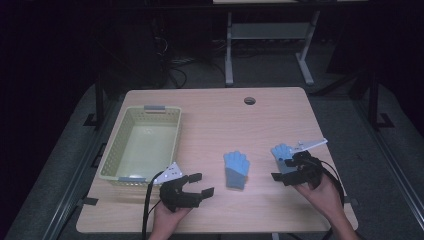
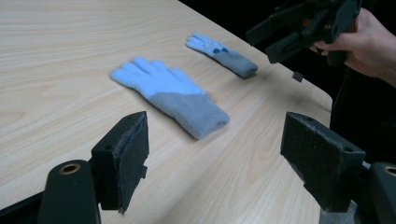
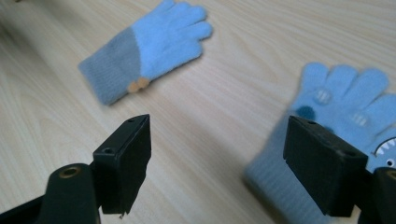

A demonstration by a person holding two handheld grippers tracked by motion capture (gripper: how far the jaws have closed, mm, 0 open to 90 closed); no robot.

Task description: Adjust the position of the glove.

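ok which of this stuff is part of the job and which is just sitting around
Part of the job:
- middle glove, flat on the table
- right glove, beside the right gripper
- left gripper, jaws apart
- likely the basket, to take the gloves

Just lying about:
- table, bearing it all
- metal frame on the floor behind

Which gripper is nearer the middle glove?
Left. The left gripper sits just left of the middle glove; the right gripper hovers over the other glove, farther right.
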